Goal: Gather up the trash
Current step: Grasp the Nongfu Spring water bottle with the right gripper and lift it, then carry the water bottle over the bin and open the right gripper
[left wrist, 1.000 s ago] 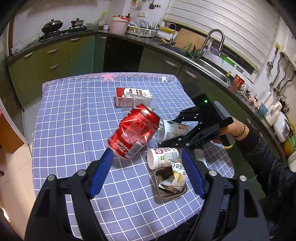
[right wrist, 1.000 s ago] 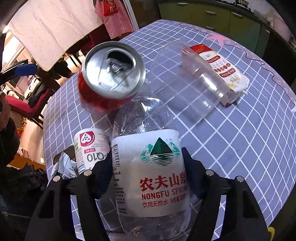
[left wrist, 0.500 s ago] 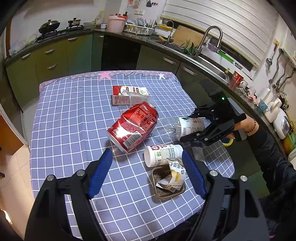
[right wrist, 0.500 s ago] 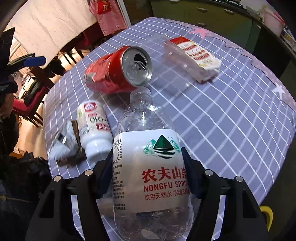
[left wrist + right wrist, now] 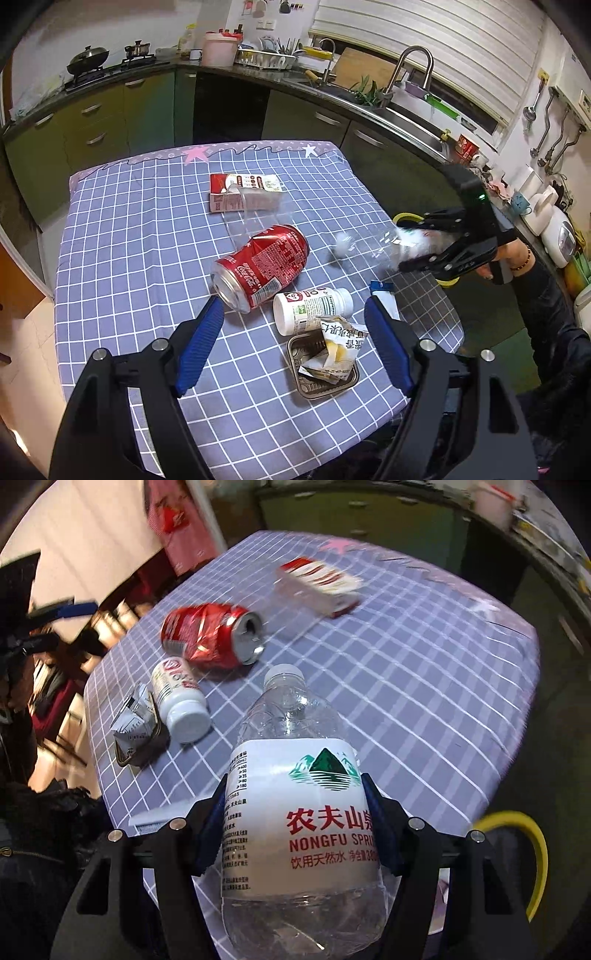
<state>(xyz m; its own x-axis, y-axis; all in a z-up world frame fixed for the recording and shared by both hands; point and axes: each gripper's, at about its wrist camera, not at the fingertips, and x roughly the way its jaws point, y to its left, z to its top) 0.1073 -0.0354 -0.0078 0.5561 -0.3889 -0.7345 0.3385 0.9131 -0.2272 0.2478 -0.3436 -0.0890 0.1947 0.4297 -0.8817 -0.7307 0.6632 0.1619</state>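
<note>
On the bench [image 5: 122,221], covered by a blue-grey checked cloth, the trash lies in a loose cluster. Furthest left is the dented red soda can [image 5: 261,261] on its side, its open mouth facing the left gripper [image 5: 293,334], whose blue-padded fingers [image 5: 199,334] are spread wide and hold nothing, hovering over the near part of the cloth. Behind the can a red-and-white carton [image 5: 243,192] lies flat, with a clear plastic cup [image 5: 255,218] on its side against it. Just right of the can rests a small white bottle [image 5: 312,306], touching a crumpled wrapper [image 5: 334,350] that sits in a shallow metal tin [image 5: 323,384]. A flat white-and-blue packet [image 5: 384,295] lies near the bench's right edge. Beyond that edge the right gripper [image 5: 295,830] has its fingers pinching the labelled middle of a clear water bottle [image 5: 299,823], held off the bench with its white cap pointing back over the cloth; a yellow ring-shaped object [image 5: 532,849] sits below, its nature unclear.
</note>
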